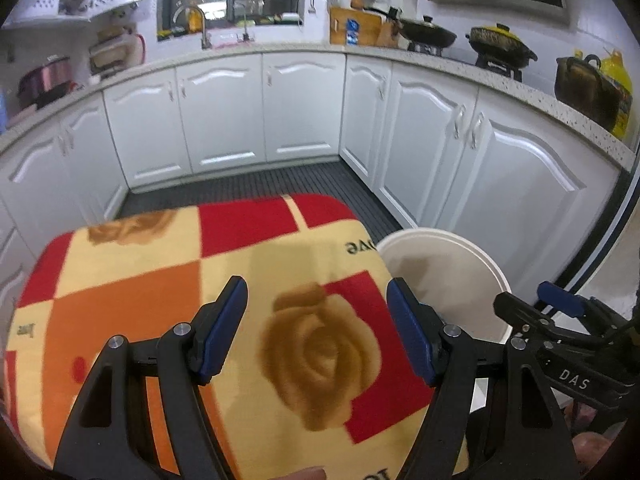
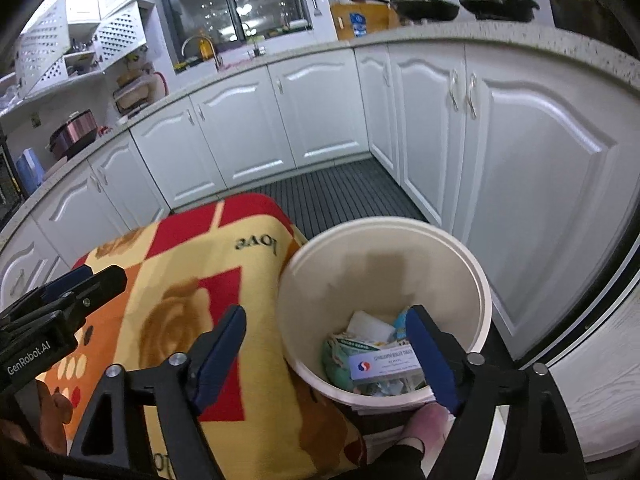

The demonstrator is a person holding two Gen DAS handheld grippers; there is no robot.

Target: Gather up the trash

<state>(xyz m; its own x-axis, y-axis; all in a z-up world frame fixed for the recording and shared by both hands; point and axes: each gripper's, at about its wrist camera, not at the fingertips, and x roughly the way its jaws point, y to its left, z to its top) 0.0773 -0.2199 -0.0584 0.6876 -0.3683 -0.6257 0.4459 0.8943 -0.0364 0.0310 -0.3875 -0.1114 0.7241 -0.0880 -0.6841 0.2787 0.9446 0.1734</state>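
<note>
On my left wrist camera, the left gripper (image 1: 316, 328) hangs over a surface draped in a patterned cloth (image 1: 168, 288) of red, orange and cream squares with brown roses. Its blue-padded fingers (image 1: 224, 330) stand well apart with nothing between them, only the cloth beneath. Just beside the cloth's right edge I see the white bucket (image 1: 480, 264); from here only its rim and inner wall show, so I cannot make out what lies inside. The right gripper (image 1: 556, 312) pokes in at the right edge, near the bucket's rim. Behind runs a dark ribbed floor mat (image 1: 280, 182), white cabinets (image 1: 224, 116) and a speckled countertop (image 1: 500, 82) carrying pots.

On my right wrist camera, the right gripper (image 2: 332, 354) sits above the near rim of the white bucket (image 2: 320, 264). Its fingers (image 2: 432, 356) are spread wide and grip nothing; the left one is over the cloth (image 2: 176, 280), the right one over the bucket's mouth. The trash (image 2: 372, 356) rests at the bucket's bottom: crumpled greenish wrappers, a white piece, and a small printed box lying on top. The bucket stands on the floor, touching or just beside the cloth-covered surface; I cannot tell which. The left gripper (image 2: 68, 292) enters from the left over the cloth. A pink slipper (image 2: 424, 424) shows below the bucket.
</note>
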